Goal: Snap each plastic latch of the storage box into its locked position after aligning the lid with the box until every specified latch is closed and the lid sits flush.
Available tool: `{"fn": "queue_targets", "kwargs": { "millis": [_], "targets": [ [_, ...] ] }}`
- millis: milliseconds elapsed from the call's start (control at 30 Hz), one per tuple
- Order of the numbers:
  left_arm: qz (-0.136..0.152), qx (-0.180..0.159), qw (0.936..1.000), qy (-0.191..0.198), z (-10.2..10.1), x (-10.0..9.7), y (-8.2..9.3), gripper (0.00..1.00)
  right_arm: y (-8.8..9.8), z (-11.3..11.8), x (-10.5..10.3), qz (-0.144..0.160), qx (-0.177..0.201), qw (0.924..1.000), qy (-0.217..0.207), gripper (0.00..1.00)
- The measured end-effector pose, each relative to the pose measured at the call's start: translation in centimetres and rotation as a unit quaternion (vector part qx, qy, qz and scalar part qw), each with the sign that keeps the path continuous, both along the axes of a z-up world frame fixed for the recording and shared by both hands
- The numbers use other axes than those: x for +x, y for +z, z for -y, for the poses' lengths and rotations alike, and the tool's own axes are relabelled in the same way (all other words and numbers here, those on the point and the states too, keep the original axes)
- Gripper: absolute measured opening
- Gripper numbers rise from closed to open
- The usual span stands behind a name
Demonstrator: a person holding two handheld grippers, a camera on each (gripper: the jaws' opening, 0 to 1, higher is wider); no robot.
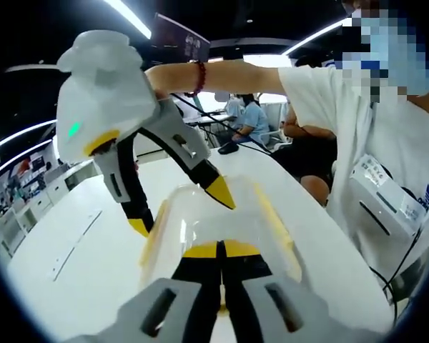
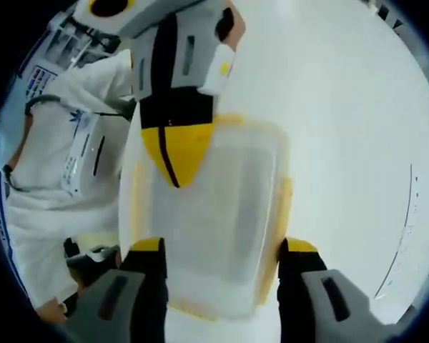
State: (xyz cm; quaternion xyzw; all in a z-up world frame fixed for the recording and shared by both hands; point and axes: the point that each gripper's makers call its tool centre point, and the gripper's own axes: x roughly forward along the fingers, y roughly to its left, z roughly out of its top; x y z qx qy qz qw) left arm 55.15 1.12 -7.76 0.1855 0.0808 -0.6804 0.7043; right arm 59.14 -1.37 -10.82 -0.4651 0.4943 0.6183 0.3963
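Keep your left gripper (image 2: 173, 153) clenched on the lid (image 2: 214, 214) mid-frame while your spread right gripper (image 2: 225, 257) squeezes both latches.

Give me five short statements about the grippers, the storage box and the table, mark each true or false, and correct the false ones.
1. The left gripper has its jaws shut. True.
2. The right gripper is shut. False: its jaws stand wide open, one on each side of the storage box.
3. The box has a clear lid with yellow latches along its sides. True.
4. The box rests on a dark wooden table. False: the table is white.
5. The right gripper is lifting the box off the table. False: the box sits on the table.
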Motion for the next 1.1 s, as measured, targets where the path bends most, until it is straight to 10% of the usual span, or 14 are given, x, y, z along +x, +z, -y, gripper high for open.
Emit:
{"fn": "queue_targets", "kwargs": {
  "millis": [1100],
  "targets": [
    [0.016,0.004,0.9997,0.016,0.5,0.6,-0.1,0.00,-0.5,-0.3,0.1,-0.046,0.003,0.9988,-0.013,0.47]
  ]
}}
